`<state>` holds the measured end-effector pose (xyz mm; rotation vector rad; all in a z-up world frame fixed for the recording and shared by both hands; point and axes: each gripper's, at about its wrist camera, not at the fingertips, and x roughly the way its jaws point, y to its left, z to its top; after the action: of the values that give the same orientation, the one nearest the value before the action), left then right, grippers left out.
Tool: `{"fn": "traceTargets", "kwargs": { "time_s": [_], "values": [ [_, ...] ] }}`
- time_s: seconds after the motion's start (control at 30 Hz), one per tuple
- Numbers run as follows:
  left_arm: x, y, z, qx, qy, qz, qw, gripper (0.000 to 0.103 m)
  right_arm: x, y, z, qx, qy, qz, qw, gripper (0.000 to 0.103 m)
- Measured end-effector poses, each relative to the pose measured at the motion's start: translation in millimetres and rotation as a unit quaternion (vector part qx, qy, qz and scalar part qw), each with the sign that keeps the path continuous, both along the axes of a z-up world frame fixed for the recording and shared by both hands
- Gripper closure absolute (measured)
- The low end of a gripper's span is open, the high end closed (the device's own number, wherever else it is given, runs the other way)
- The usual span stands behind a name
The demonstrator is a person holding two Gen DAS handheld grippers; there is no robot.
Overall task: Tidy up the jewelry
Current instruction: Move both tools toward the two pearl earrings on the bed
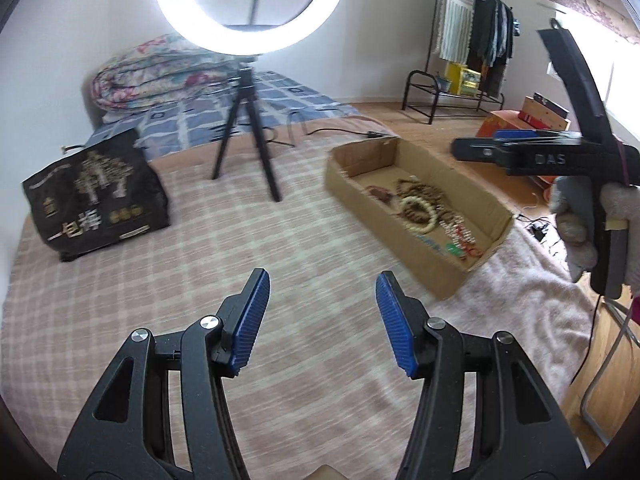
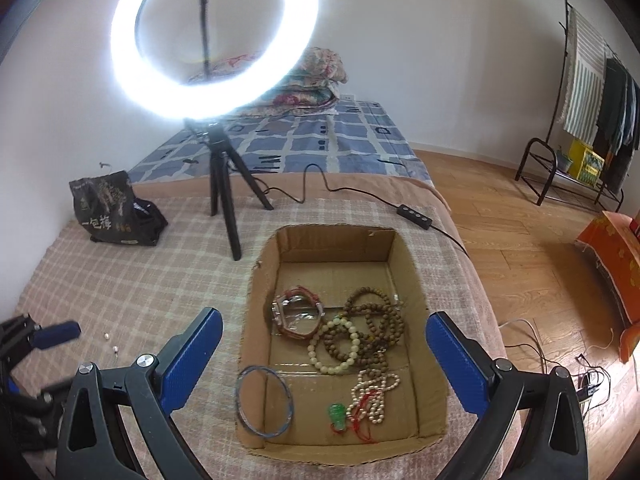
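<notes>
Through the left wrist camera, our left gripper (image 1: 320,280) hangs over the checked blanket (image 1: 160,300) with its blue pads spread and nothing between them. The cardboard box (image 1: 444,280) lies off to its right, the jewelry a blurred heap inside. Further right, a gloved hand (image 1: 592,220) carries the right gripper seen side-on.

Through the right wrist camera, our right gripper (image 2: 324,332) is poised above the box with its pads wide apart and empty. Inside we see a watch (image 2: 298,314), a brown bead strand (image 2: 376,320) tangled with a cream bead bracelet (image 2: 334,346), a pearl string (image 2: 374,394) with red cord, a green pendant (image 2: 337,416) and a thin blue bangle (image 2: 264,402). Two small pearl pieces (image 2: 111,343) lie out on the blanket, near the left gripper.

We judge the strands light, limp and prone to drag their neighbours; pinching one loop clear of the tangle suits best. The bangle looks stiff and slippery, so we would clamp across its rim.
</notes>
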<state>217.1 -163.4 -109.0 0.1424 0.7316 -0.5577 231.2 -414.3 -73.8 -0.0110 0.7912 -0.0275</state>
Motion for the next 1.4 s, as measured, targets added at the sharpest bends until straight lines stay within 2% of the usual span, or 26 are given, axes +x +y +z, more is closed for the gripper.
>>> {"fn": "traceTargets", "kwargs": {
  "time_s": [0.2,0.37,0.4,0.47,0.57,0.7,0.77,0.97,1.23,1.27,1.4],
  "values": [
    [13,50,-14,0.017,0.005,0.042,0.9990,0.046,-3,31,-7,0.012,0.005,0.032,0.999,0.005],
    [21,80,-28,0.029,0.010,0.066,0.9973,0.046,-3,55,-16,0.026,0.010,0.053,0.998,0.014],
    [23,84,-31,0.030,0.012,0.069,0.9971,0.048,-3,60,-18,0.030,0.013,0.059,0.998,0.015],
    [27,93,-37,0.031,0.022,0.075,0.9965,0.061,-2,70,-23,0.032,0.017,0.068,0.997,0.019],
    [33,101,-46,0.026,0.033,0.080,0.9959,0.064,0,84,-33,0.040,0.029,0.087,0.995,0.028],
    [36,104,-58,0.020,0.052,0.072,0.9959,0.071,3,98,-48,0.057,0.048,0.113,0.991,0.039],
    [37,102,-64,0.021,0.059,0.063,0.9961,0.072,4,107,-57,0.062,0.059,0.128,0.988,0.047],
    [44,90,-83,0.040,0.073,0.044,0.9956,0.076,4,128,-77,0.076,0.088,0.163,0.980,0.062],
    [53,78,-99,0.079,0.064,0.033,0.9943,0.078,4,151,-95,0.079,0.108,0.198,0.971,0.068],
    [55,78,-100,0.081,0.064,0.033,0.9941,0.081,5,152,-97,0.080,0.111,0.200,0.970,0.068],
    [60,79,-106,0.082,0.068,0.033,0.9937,0.082,7,157,-103,0.085,0.118,0.206,0.968,0.070]
  ]
}}
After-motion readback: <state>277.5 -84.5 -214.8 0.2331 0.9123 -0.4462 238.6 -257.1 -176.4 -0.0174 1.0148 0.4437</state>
